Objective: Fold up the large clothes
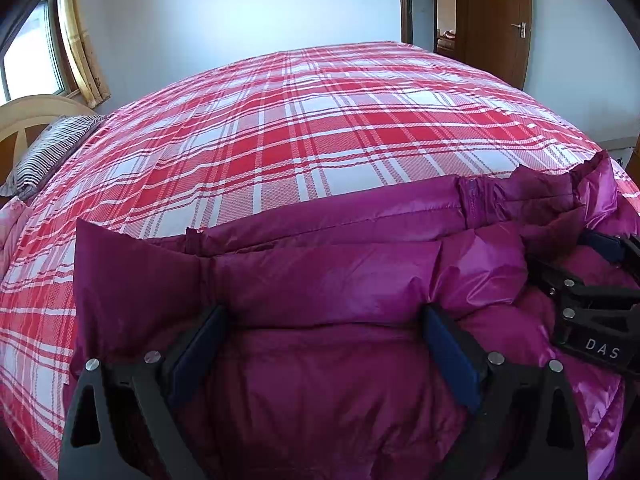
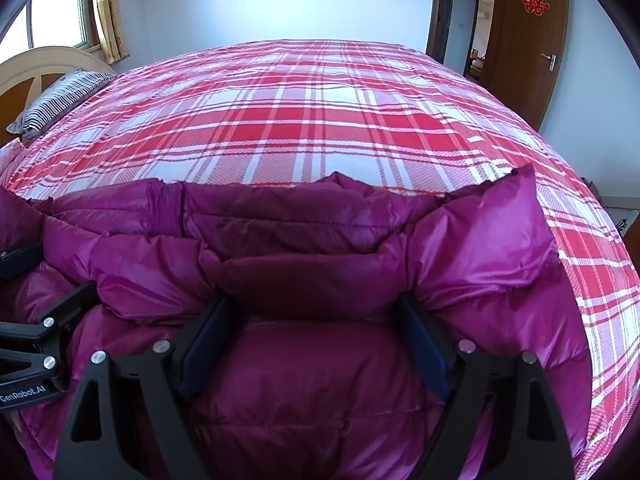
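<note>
Purple down jacket (image 2: 320, 380) lies bunched on the plaid bed (image 2: 320, 128); I keep left gripper (image 1: 324, 344) and right gripper (image 2: 316, 332) spread astride puffy folds, pinching nothing, ready to flatten.

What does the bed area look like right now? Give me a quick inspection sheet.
Surface: bed with red plaid sheet, mostly bare beyond the jacket.
Job's things: purple puffer jacket bunched at the near edge.
Clutter: striped pillow by the headboard.
Grippers: left gripper and right gripper both open, fingers pressed into the jacket.
Cables: nothing seen.
Surroundings: window on the left, wooden door on the right, white wall.
</note>
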### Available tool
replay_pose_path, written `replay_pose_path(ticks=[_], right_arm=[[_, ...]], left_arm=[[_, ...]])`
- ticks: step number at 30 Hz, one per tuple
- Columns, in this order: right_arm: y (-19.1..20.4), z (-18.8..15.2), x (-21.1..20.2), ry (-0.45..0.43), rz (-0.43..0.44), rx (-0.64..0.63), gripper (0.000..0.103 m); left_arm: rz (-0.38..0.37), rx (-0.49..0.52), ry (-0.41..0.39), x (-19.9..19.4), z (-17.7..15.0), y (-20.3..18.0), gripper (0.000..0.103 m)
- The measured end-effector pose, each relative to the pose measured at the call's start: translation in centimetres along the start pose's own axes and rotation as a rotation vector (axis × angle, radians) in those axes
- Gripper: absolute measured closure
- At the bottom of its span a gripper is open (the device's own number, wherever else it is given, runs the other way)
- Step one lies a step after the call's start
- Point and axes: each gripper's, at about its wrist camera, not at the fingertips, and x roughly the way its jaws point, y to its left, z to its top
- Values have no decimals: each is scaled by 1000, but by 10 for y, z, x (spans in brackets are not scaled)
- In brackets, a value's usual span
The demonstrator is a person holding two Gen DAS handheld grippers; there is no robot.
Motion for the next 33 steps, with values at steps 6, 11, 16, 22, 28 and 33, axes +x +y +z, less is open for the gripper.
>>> replay_pose_path(ticks=[6, 11, 16, 22, 28, 33], right_arm=[[0, -1, 1, -3, -1, -3, 16], [2, -1, 1, -5, -7, -7, 15], [3, -1, 0, -8, -12, -10, 15], [2, -9, -47, -82, 50, 59, 17], [34, -43, -66, -135, 104, -21, 14], [37, -54, -48, -134, 80, -35, 13]], left_arm=[[29, -18, -47, -39, 2, 16, 5], [127, -7, -7, -25, -7, 37, 5], [102, -90, -35, -13, -17, 43, 3], [82, -105, -24, -5, -13, 45, 2], [48, -132, -16, -10, -13, 48, 1], [34, -176, -43, -41, -19, 52, 2]])
